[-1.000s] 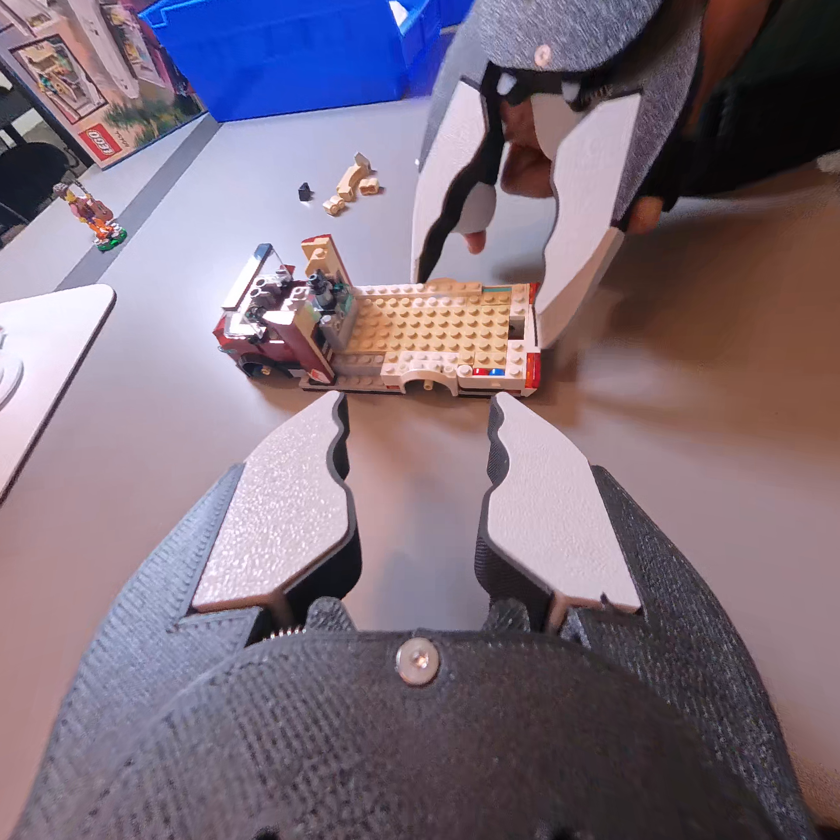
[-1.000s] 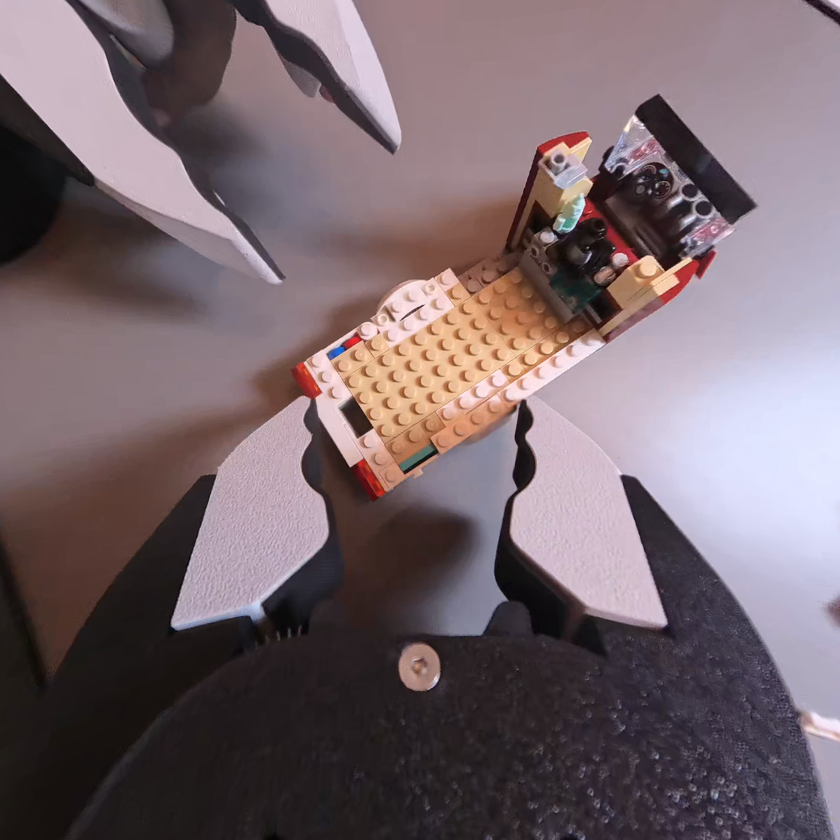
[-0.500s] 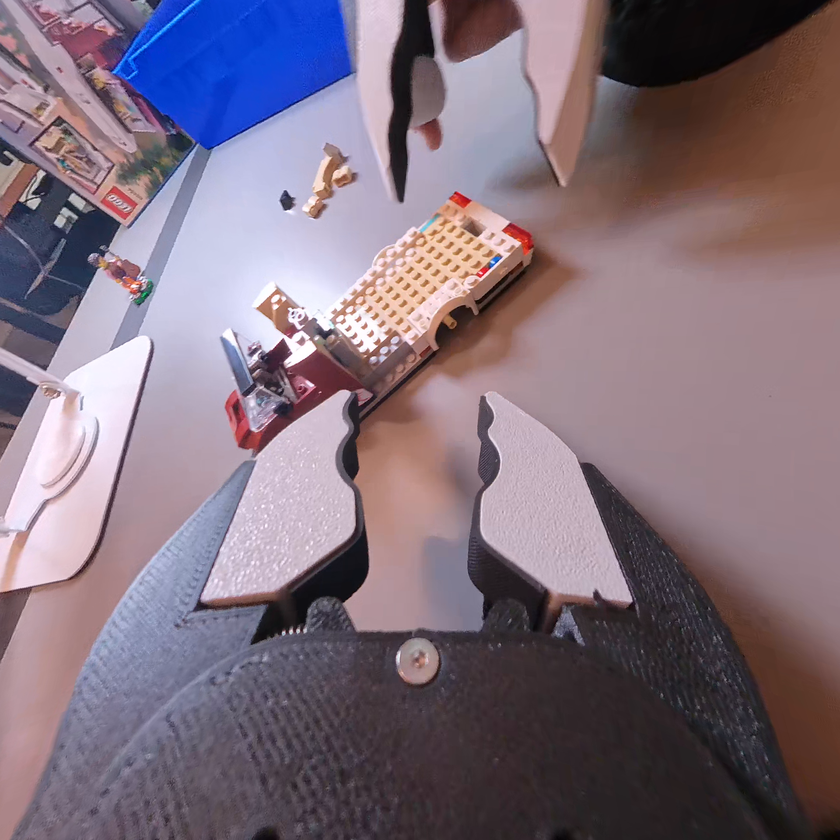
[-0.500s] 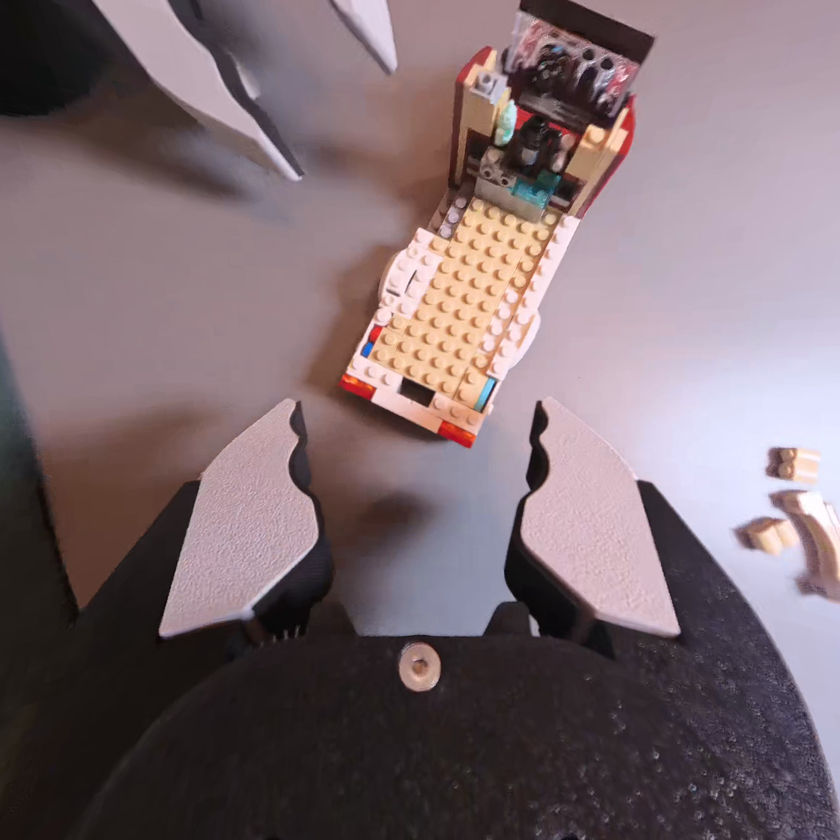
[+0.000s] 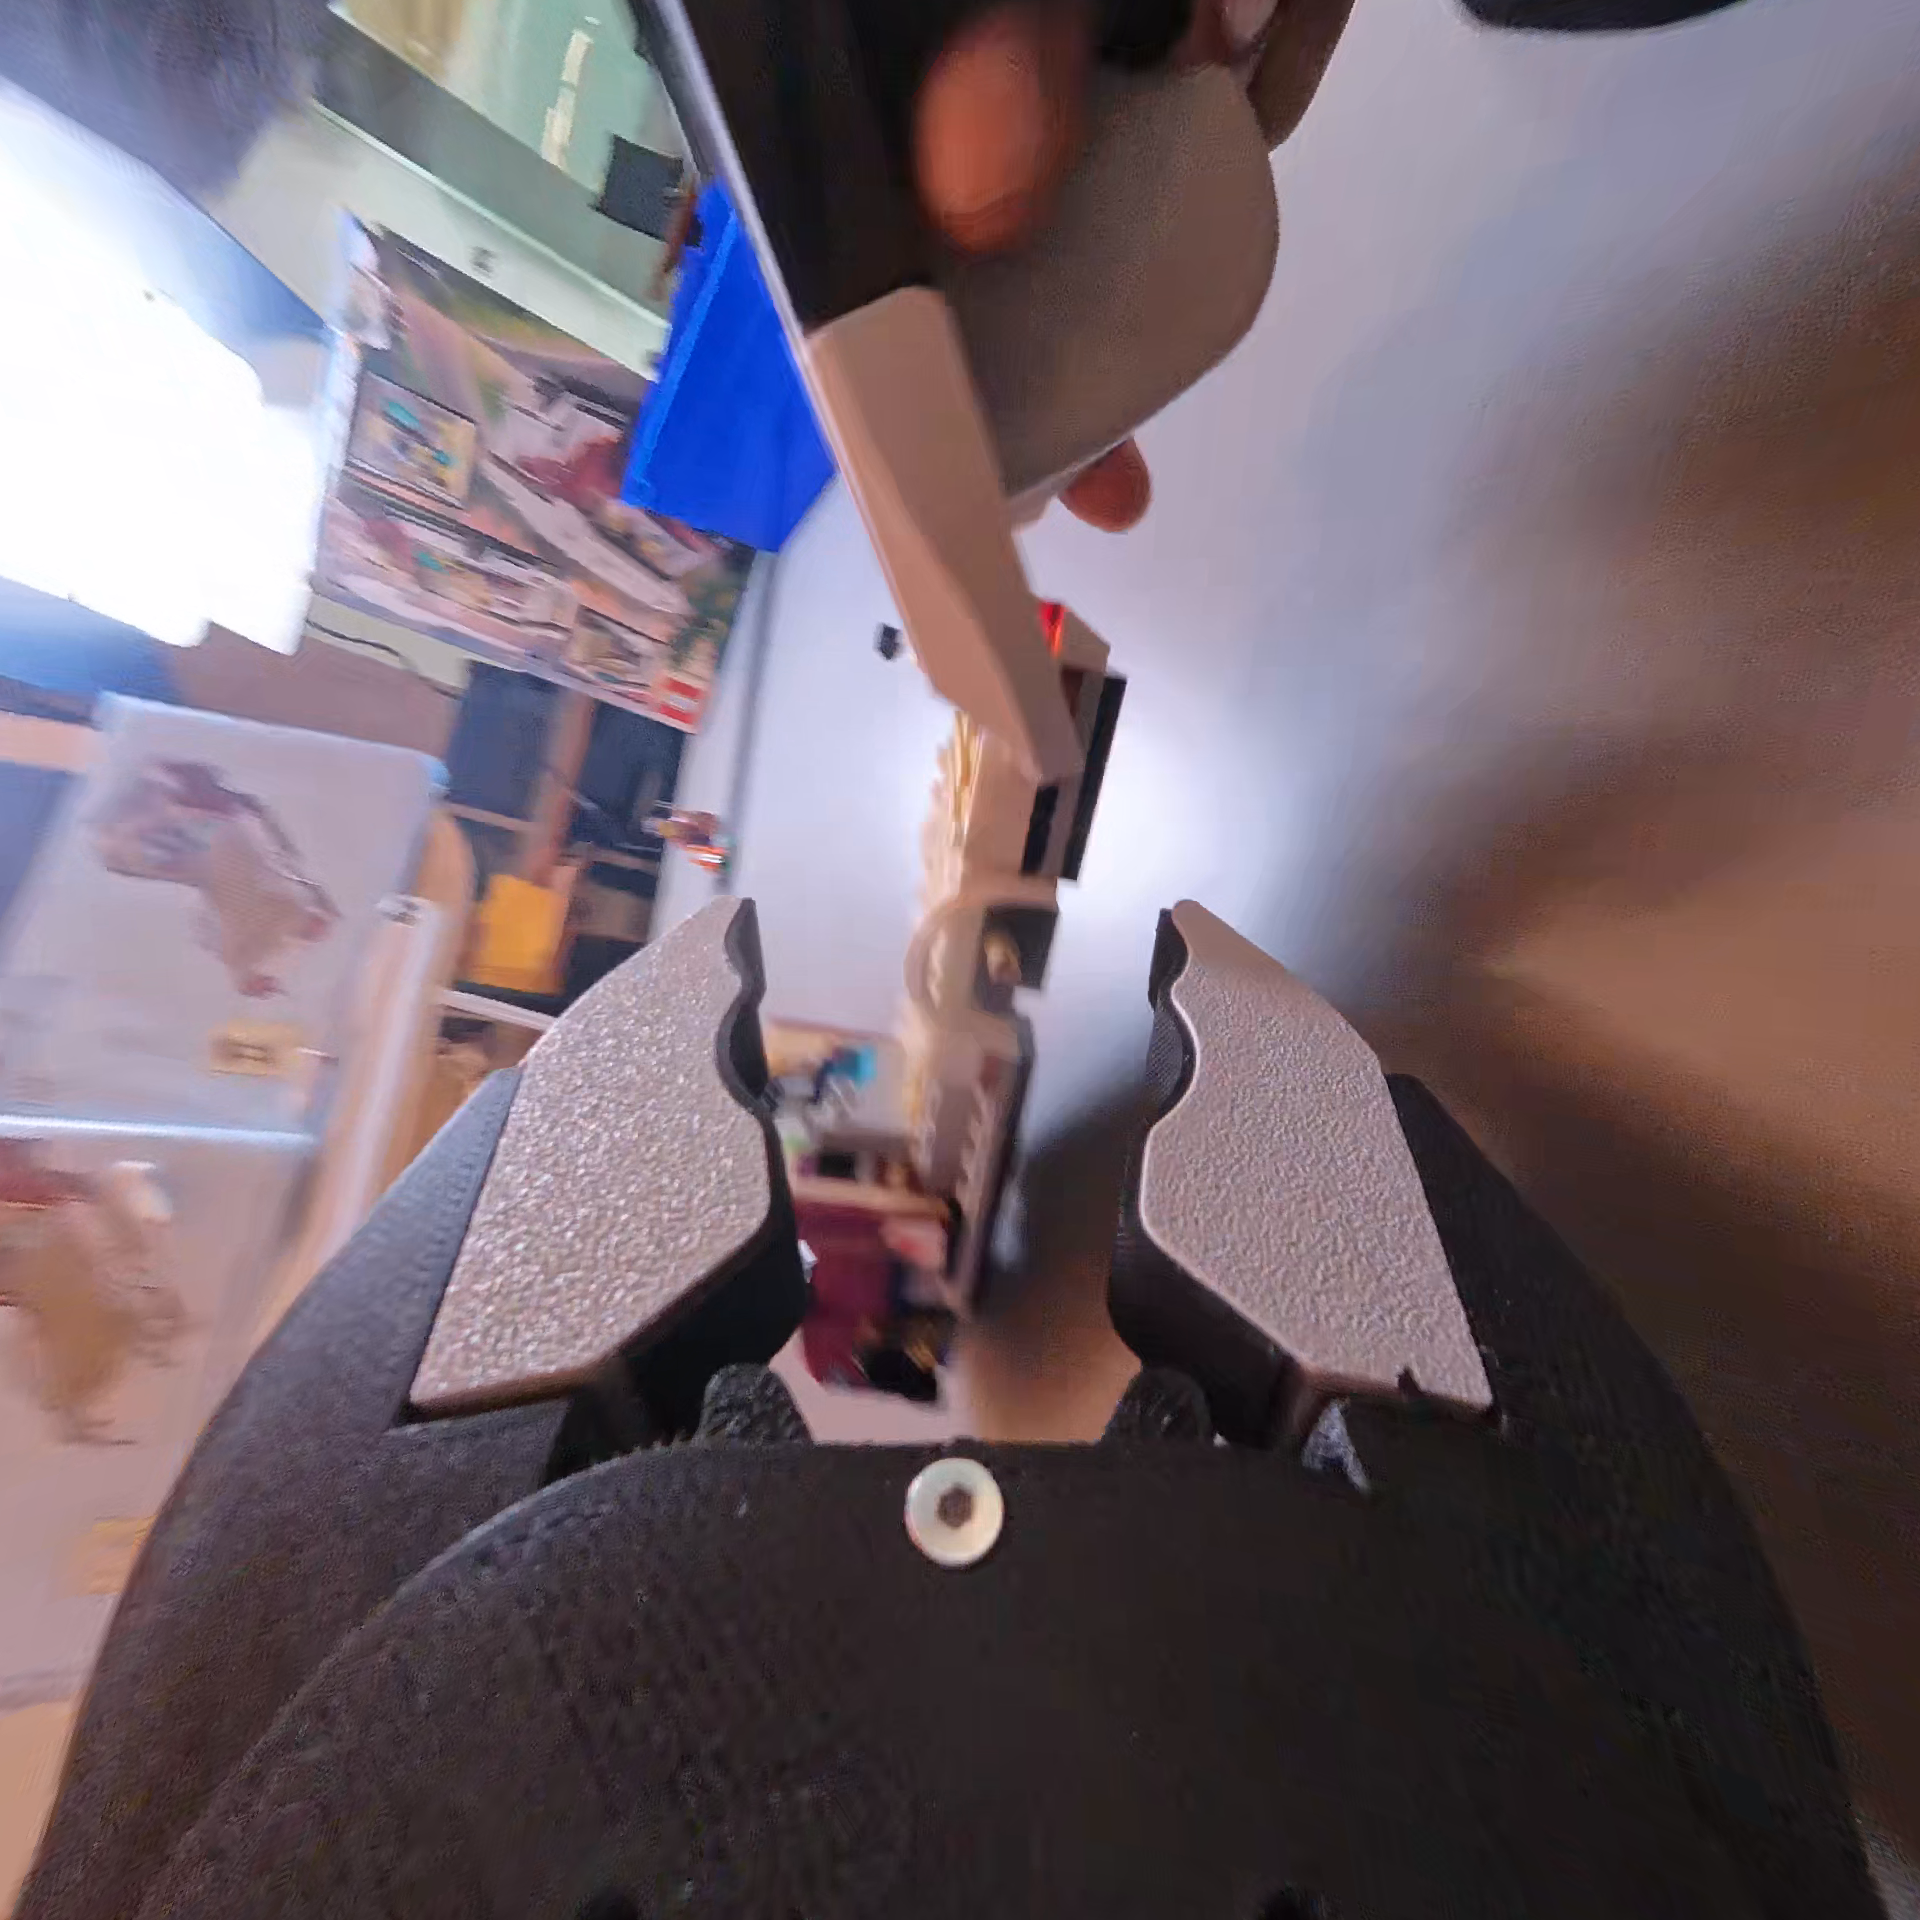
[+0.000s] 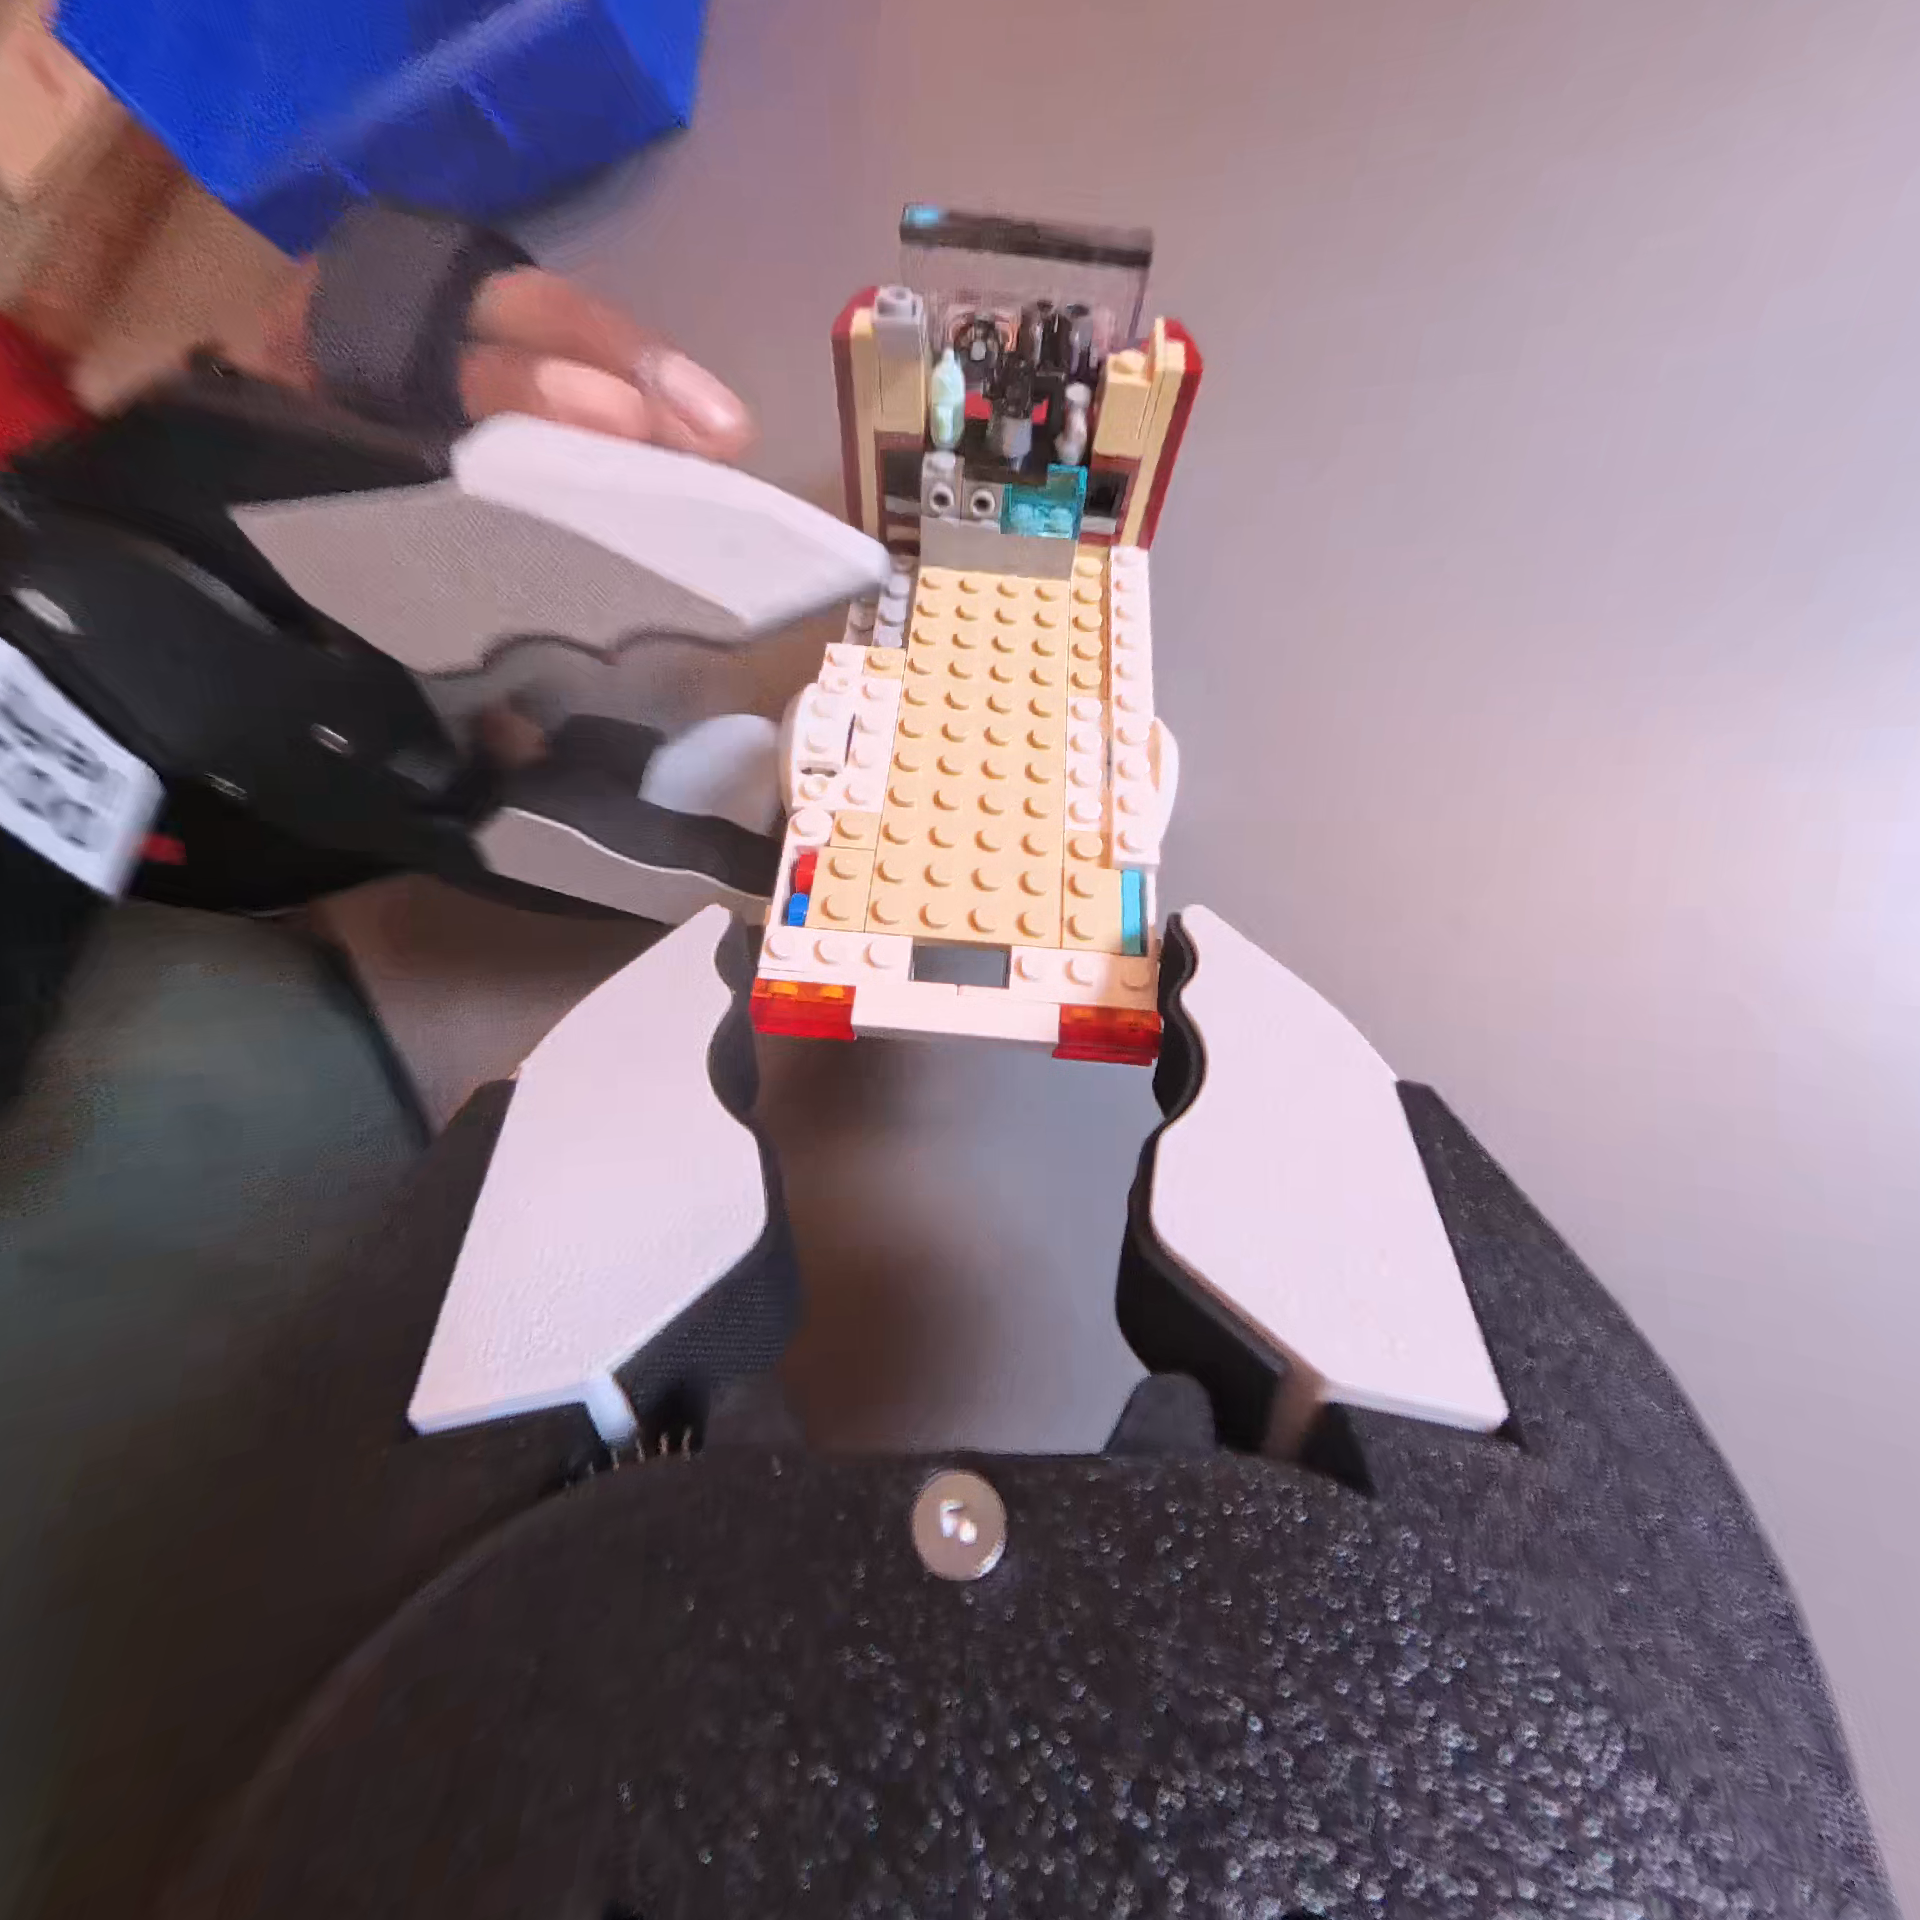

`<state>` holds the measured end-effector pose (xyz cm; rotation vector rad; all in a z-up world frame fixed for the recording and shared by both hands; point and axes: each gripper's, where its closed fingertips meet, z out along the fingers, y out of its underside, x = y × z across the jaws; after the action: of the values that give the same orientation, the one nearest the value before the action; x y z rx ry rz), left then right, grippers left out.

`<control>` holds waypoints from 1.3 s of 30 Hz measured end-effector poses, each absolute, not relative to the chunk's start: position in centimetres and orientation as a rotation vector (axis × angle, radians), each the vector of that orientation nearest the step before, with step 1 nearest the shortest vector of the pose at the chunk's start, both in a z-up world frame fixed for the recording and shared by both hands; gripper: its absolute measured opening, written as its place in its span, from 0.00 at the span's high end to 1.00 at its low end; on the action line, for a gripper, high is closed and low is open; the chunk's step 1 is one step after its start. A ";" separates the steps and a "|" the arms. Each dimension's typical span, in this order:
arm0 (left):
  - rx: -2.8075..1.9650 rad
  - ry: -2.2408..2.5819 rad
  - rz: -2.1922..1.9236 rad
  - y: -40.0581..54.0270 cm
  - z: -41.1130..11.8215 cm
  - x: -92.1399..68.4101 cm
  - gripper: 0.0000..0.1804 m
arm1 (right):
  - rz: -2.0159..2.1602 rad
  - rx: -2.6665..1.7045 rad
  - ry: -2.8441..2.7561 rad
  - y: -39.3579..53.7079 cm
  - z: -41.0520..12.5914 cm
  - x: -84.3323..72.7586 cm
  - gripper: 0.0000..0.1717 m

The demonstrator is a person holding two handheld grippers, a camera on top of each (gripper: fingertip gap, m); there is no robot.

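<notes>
While the right gripper point(image 6: 956, 961) clamps the brick truck's point(image 6: 987, 748) rear, the left gripper's point(image 5: 956, 925) jaws gape (blue bin point(image 6: 395, 94) behind).

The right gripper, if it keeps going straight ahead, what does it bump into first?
Most likely the toy brick truck. The right gripper points along it, and the truck's white rear end with red lights already sits between the tips of the jaws. Whether the jaws touch it yet is unclear.

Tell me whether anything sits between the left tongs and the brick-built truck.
Nothing visible does. The left tongs reach the brick-built truck from its side, fingers spread above and below its edge. The right tongs flank the rear end with the red lights, clear of that approach.
</notes>
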<state>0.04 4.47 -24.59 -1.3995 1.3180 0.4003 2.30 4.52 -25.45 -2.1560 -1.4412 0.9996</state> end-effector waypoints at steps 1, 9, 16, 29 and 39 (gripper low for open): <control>-1.362 1.332 0.478 4.9 -24.1 0.3 0.63 | 1.058 -2.172 -1.441 3.9 -24.8 1.9 0.56; -1.328 1.366 0.238 1.8 -22.9 0.1 0.85 | 1.210 -1.558 -1.657 0.6 -18.8 2.3 0.62; -1.385 1.259 -0.167 0.1 -20.0 0.2 0.85 | 0.753 -1.068 -1.787 0.3 -17.1 3.0 0.80; -1.332 1.281 -0.224 -1.4 -20.0 0.6 0.85 | 0.846 -1.011 -1.951 -1.8 -17.9 1.9 0.90; -1.339 1.265 -0.299 -2.1 -19.6 1.3 0.86 | 0.763 -0.925 -1.842 -2.5 -18.8 1.5 0.91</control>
<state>1.29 -2.06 -19.62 -1.3388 1.2649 -0.2992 1.50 -2.53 -18.75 -0.9250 -1.8419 0.7630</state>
